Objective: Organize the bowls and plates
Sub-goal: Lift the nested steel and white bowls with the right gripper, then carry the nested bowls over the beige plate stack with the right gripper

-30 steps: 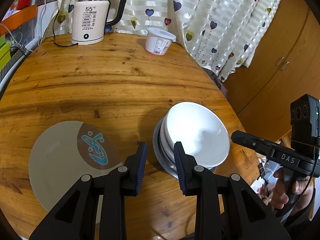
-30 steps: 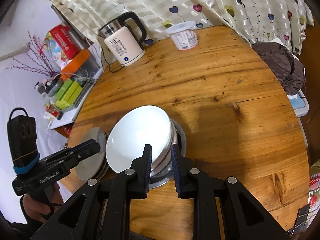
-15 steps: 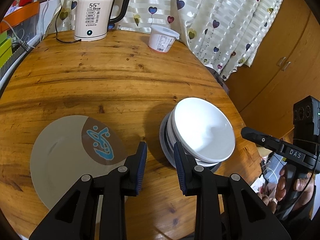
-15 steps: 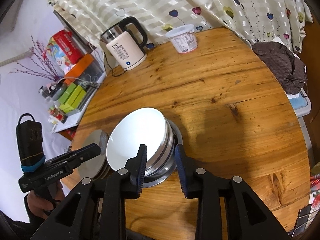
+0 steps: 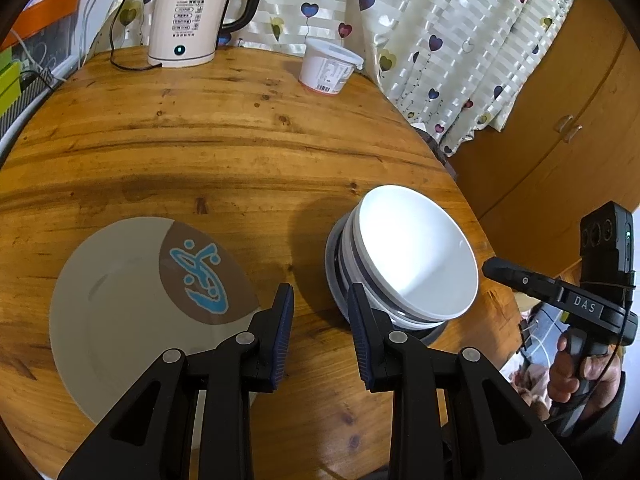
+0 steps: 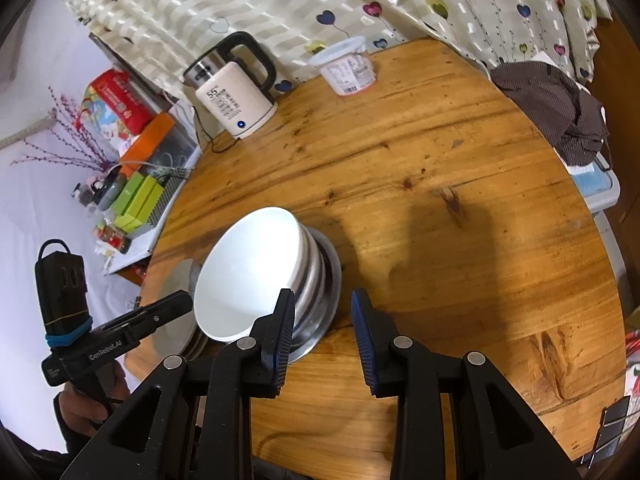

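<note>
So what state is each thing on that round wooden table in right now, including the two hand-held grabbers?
White ceramic bowl: upright, empty, topmost of a nested stack.
Shiny metal bowl: bottom of that stack.
Grey plate with blue motif: flat on the table, empty.
White electric kettle: upright, display reads 55.
White plastic tub: lid on.
Left gripper: fingers open, holding nothing.
Right gripper: fingers open, holding nothing.

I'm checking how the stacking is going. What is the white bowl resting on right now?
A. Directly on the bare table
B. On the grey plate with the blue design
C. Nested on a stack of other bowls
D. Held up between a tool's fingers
C: the white bowl sits atop other bowl rims, with a metal one lowest; both tools are open and clear of it.
</note>
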`<control>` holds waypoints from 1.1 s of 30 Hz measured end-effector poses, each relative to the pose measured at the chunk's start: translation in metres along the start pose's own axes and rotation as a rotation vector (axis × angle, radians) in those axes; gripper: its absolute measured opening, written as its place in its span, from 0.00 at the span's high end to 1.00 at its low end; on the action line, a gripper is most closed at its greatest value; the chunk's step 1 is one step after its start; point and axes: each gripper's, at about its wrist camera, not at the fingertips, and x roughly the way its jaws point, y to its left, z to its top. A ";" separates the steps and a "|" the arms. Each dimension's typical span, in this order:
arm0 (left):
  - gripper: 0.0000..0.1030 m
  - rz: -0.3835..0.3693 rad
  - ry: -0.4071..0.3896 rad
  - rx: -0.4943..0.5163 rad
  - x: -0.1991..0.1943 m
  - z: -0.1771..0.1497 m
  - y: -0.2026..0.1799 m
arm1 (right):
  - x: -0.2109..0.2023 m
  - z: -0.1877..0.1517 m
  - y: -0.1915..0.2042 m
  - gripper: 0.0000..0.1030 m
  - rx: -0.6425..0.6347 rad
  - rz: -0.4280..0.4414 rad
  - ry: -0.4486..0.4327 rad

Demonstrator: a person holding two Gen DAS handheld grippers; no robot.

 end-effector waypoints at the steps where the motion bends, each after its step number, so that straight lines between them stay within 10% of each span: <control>1: 0.72 -0.001 0.003 -0.001 0.001 0.000 0.000 | 0.001 0.000 -0.001 0.71 0.002 0.001 0.003; 33: 0.72 -0.053 0.061 -0.020 0.021 0.001 0.005 | 0.024 -0.002 -0.017 0.78 0.070 0.060 0.089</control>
